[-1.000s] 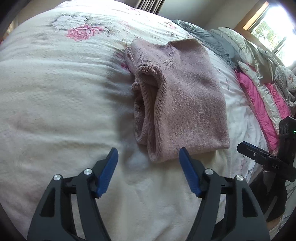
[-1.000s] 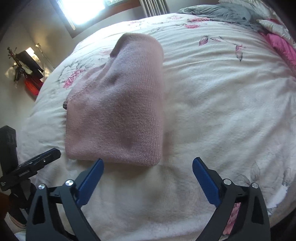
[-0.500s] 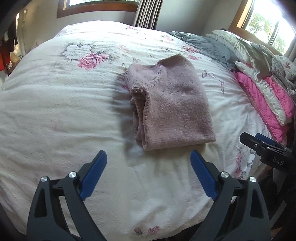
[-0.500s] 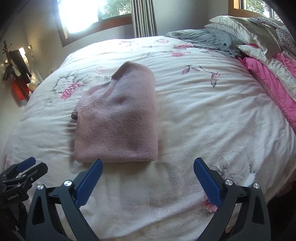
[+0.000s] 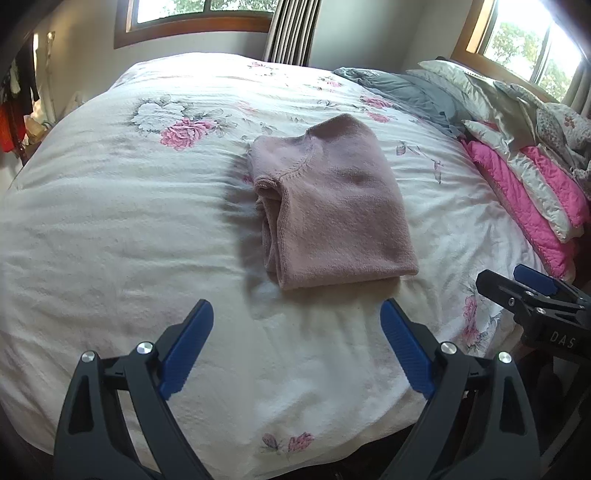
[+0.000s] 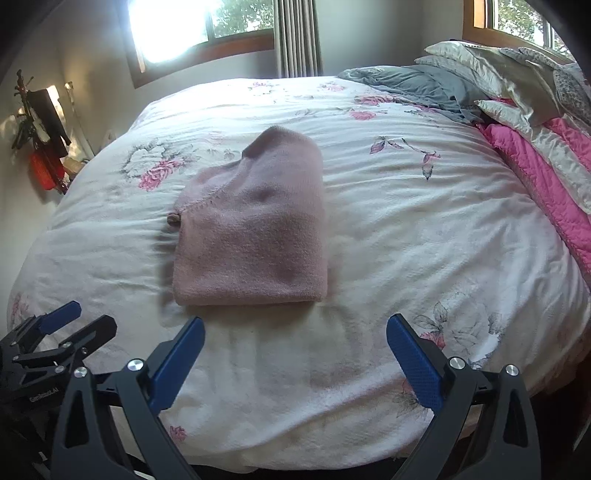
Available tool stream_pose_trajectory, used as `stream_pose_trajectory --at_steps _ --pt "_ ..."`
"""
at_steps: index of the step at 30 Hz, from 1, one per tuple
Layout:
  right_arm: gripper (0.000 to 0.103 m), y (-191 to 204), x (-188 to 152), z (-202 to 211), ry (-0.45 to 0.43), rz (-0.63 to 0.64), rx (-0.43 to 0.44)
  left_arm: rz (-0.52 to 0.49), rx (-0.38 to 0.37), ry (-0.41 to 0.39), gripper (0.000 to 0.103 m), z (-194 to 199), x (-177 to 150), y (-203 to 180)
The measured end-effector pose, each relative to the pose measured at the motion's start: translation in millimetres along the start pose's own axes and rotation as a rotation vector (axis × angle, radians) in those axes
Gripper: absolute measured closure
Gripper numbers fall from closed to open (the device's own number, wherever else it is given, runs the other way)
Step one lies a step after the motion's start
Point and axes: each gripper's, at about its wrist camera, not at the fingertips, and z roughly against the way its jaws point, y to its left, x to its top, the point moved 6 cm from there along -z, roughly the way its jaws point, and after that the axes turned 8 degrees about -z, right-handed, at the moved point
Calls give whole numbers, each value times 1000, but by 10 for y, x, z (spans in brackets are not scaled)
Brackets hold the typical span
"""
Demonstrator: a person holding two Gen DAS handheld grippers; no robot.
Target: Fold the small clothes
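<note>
A dusty-pink knitted sweater (image 5: 332,206) lies folded into a neat rectangle on the white floral bedspread (image 5: 110,229), its layered edges facing left. In the right wrist view the same sweater (image 6: 251,236) sits left of centre. My left gripper (image 5: 297,321) hangs open above the bedspread, short of the sweater's near edge, holding nothing. My right gripper (image 6: 295,336) is also open and empty, just in front of the sweater's near hem. Each gripper shows in the other's view: the right gripper (image 5: 535,299) at the right edge, the left gripper (image 6: 59,332) at the lower left.
Pink quilted covers (image 5: 528,192), a grey blanket (image 5: 406,88) and pillows (image 6: 491,62) are piled along the bed's right side. Windows and a curtain (image 5: 291,29) stand behind the bed. Red and dark items (image 6: 44,147) hang on the left wall.
Both grippers have drawn back and up from the sweater, so more of the bed and room shows. The sweater has stayed folded in place. Both grippers remain open.
</note>
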Motion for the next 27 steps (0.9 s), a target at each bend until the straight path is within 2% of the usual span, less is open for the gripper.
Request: stream_pose_trajectory --at_steps 27 --pt "4 -150 -10 -165 38 -13 -79 -6 20 17 12 -70 -27 -15"
